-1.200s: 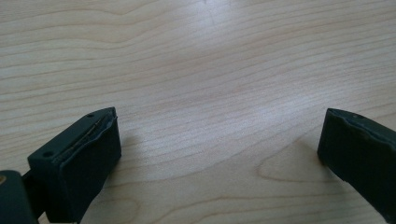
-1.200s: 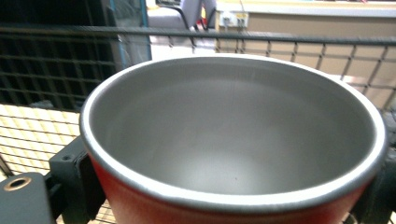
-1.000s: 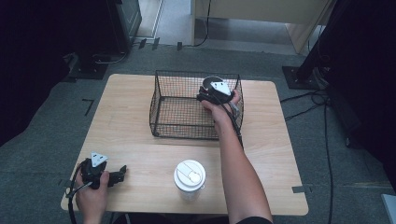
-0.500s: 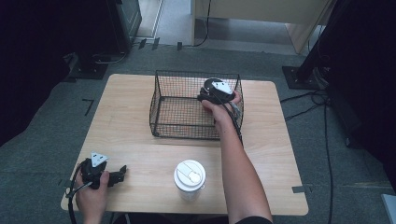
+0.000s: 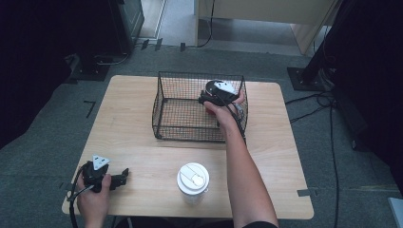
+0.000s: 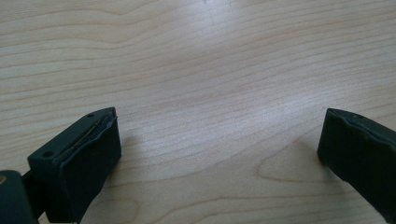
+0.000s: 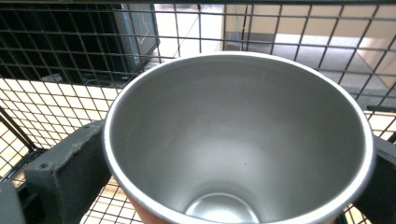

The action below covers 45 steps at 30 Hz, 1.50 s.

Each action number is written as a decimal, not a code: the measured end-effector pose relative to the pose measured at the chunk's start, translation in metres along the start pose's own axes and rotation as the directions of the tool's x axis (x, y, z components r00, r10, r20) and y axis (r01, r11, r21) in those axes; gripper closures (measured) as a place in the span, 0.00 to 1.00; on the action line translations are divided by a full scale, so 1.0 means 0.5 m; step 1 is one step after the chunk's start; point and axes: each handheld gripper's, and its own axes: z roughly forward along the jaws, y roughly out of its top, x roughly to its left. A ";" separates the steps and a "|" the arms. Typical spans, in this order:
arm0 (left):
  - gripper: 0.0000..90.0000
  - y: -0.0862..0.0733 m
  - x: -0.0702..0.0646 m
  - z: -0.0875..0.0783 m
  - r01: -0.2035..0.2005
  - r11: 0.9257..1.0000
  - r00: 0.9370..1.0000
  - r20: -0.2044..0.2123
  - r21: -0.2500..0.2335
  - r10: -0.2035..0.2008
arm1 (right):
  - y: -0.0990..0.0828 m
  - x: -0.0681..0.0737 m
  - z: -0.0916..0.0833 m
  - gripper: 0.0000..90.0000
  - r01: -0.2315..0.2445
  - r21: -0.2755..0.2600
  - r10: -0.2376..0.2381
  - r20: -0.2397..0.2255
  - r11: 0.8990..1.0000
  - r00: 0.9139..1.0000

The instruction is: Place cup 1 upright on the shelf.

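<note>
A steel cup (image 7: 233,140) with an orange-red outside stands between the black jaws of my right gripper (image 7: 224,186), mouth toward the camera. The jaws have just been opening and flank the cup's sides with the cup still between them. In the high view the right gripper (image 5: 209,97) reaches into the right part of a black wire basket (image 5: 161,109). My left gripper (image 5: 124,175) lies on the table near its front left corner. Its jaws (image 6: 219,154) stand wide open over bare wood, with nothing between them.
A white lidded cup (image 5: 192,180) stands near the front edge of the wooden table (image 5: 275,156), just left of the person's right forearm. The basket's mesh walls surround the right gripper. Dark stands and cables lie on the floor around the table.
</note>
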 end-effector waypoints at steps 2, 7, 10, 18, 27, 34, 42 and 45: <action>0.00 0.000 0.000 0.000 0.000 1.000 1.000 0.000 0.001 0.000 | 0.002 0.004 -0.002 0.00 0.018 -0.008 -0.018 0.010 1.000 1.000; 0.00 0.000 0.000 0.000 -0.001 1.000 1.000 0.000 0.001 0.001 | 0.007 0.014 -0.005 0.00 0.066 -0.002 -0.066 0.062 0.998 0.996; 0.00 0.000 0.000 0.000 -0.001 1.000 1.000 0.000 0.000 0.001 | 0.018 0.013 -0.012 0.00 0.057 -0.027 -0.055 0.066 0.998 0.996; 0.00 0.000 0.000 0.000 0.000 1.000 1.000 0.000 0.000 0.000 | 0.047 0.008 -0.037 0.00 0.045 -0.090 -0.038 0.074 0.995 0.997; 0.00 0.000 0.000 0.000 0.000 1.000 1.000 0.000 0.000 0.000 | 0.064 0.004 -0.062 0.00 0.041 -0.113 -0.036 0.051 0.993 0.998; 0.00 0.000 0.000 0.000 0.001 1.000 1.000 0.000 0.000 -0.001 | 0.082 -0.007 -0.097 0.00 0.021 -0.147 -0.020 0.013 0.989 1.000; 0.00 0.000 0.000 0.000 -0.002 1.000 1.000 -0.001 0.000 0.002 | 0.086 -0.015 -0.156 0.00 0.036 -0.219 -0.046 -0.041 0.975 0.998; 0.00 0.000 0.000 0.000 -0.002 1.000 1.000 -0.001 0.000 0.002 | 0.082 -0.018 -0.177 0.00 0.039 -0.235 -0.053 -0.057 0.971 0.997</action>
